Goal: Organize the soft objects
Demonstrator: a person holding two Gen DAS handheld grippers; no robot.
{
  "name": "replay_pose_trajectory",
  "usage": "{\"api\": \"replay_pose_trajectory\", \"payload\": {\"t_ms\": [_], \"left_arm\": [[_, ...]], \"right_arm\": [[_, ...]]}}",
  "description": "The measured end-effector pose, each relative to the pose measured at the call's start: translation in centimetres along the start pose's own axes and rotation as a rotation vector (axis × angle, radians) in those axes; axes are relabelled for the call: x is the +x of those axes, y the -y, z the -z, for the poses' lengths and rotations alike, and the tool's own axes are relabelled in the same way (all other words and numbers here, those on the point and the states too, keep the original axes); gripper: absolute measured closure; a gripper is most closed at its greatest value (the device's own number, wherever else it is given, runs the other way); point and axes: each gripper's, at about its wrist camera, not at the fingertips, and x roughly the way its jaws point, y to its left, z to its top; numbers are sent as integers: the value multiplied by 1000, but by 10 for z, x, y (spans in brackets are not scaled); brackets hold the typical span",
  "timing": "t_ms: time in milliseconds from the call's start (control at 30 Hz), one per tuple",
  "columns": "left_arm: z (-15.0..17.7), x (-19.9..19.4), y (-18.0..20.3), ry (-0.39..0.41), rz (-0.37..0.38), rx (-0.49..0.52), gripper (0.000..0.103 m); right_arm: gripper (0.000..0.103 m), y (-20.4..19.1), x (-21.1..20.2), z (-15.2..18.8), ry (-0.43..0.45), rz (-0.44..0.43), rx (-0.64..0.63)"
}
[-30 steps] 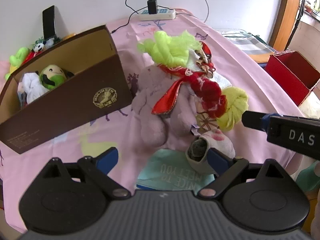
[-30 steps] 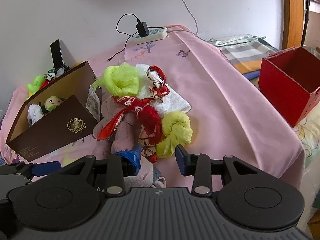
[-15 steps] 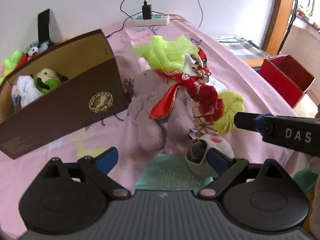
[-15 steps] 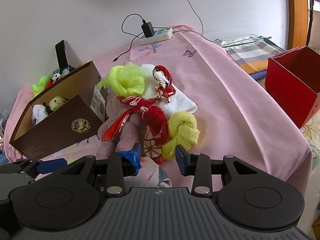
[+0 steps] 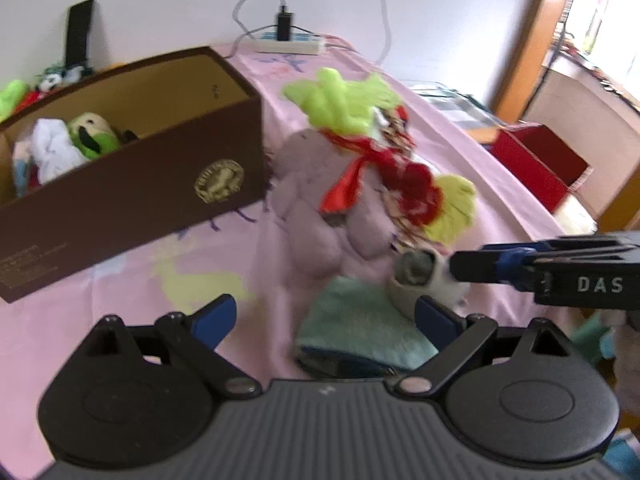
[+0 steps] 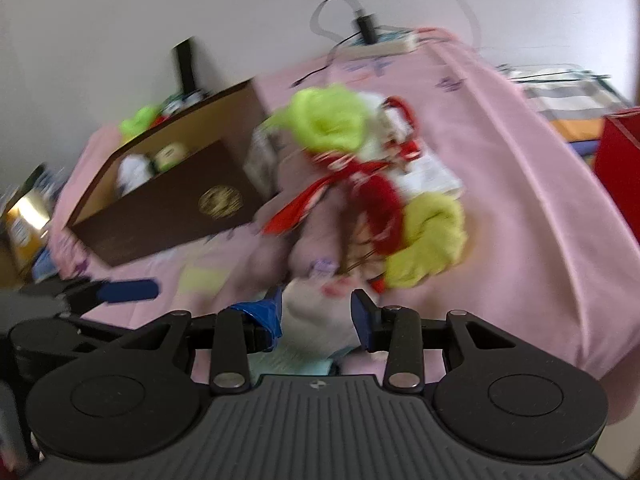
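Inside the brown box [image 5: 132,184] lie soft toys [image 5: 92,136]; left hand-held gripper [image 5: 324,316] gapes, right hand-held gripper [image 6: 318,312] clasps a sock [image 6: 316,316].

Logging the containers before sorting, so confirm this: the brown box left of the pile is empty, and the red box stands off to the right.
Not quite. The brown box is not empty: the left wrist view shows a green plush toy and white fabric inside it. The rest holds: it sits left of the pile, and the red box stands off to the right.
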Motion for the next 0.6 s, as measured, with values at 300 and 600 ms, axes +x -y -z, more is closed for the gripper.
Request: {"api": "replay_pose_trajectory", "payload": {"t_ms": [300, 600], "left_arm": [[0, 17, 29, -5, 132, 82, 8], [-9, 44, 54, 23, 180, 166, 48]], "right_arm": [[82, 24, 3, 5, -29, 10, 103], [81, 42, 17, 4, -34, -52, 244]]}}
